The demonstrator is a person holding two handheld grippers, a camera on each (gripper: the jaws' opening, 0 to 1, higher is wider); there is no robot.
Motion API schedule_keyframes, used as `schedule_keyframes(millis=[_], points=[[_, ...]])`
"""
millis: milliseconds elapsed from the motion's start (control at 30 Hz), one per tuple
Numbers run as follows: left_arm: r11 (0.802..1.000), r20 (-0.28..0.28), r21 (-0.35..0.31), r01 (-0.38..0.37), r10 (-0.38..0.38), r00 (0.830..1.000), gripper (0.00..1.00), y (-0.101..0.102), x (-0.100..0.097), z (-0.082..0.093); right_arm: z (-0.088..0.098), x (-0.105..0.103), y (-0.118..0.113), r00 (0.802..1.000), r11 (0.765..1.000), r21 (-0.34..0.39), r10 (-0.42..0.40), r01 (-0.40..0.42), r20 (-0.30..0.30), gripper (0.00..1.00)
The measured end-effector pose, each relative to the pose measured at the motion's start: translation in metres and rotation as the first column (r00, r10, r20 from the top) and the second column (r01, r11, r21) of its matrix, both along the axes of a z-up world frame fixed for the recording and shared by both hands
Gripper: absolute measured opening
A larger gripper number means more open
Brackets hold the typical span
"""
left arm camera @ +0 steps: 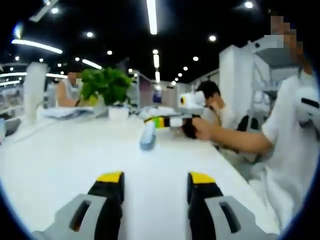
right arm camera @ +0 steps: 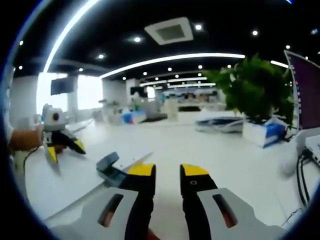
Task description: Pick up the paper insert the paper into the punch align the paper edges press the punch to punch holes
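A small blue-grey hole punch [left arm camera: 148, 136] rests on the long white table [left arm camera: 65, 160]. In the right gripper view the punch [right arm camera: 111, 169] lies just left of my right gripper [right arm camera: 167, 171], whose yellow-tipped jaws stand open and hold nothing. A white sheet of paper [right arm camera: 75, 192] lies flat on the table beside the punch, its edges faint. My left gripper [left arm camera: 156, 179] is open and bare, well short of the punch. A person's hand holds the right gripper [left arm camera: 167, 121] just past the punch. The left gripper [right arm camera: 65, 150] hangs open at the left.
A potted plant [left arm camera: 106, 85] in a white box stands at the table's far end, large in the right gripper view as the plant [right arm camera: 257, 90]. A monitor [right arm camera: 306, 95] and cables [right arm camera: 302, 172] sit at the right. A person in white [left arm camera: 292, 145] stands at the table's right edge.
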State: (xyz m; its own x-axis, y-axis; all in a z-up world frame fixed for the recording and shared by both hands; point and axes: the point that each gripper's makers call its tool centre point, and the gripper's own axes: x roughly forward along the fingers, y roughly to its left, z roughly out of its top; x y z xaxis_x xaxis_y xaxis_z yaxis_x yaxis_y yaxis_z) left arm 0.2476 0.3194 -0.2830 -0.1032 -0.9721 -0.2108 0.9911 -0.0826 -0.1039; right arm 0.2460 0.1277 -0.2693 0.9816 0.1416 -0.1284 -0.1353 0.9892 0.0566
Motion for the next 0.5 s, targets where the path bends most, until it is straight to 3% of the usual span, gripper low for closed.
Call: schedule_keyframes(millis=[333, 500], points=[[0.998, 0.03, 0.065, -0.006, 0.004, 1.0, 0.5, 0.0, 0.0, -0.017, 0.002, -0.001, 0.002, 1.0, 1.0, 0.005, 0.008, -0.008, 0.013, 0.23], [0.998, 0.051, 0.064, -0.016, 0.013, 0.999, 0.5, 0.0, 0.002, -0.016, 0.004, -0.001, 0.002, 1.0, 1.0, 0.009, 0.013, -0.013, 0.024, 0.24]])
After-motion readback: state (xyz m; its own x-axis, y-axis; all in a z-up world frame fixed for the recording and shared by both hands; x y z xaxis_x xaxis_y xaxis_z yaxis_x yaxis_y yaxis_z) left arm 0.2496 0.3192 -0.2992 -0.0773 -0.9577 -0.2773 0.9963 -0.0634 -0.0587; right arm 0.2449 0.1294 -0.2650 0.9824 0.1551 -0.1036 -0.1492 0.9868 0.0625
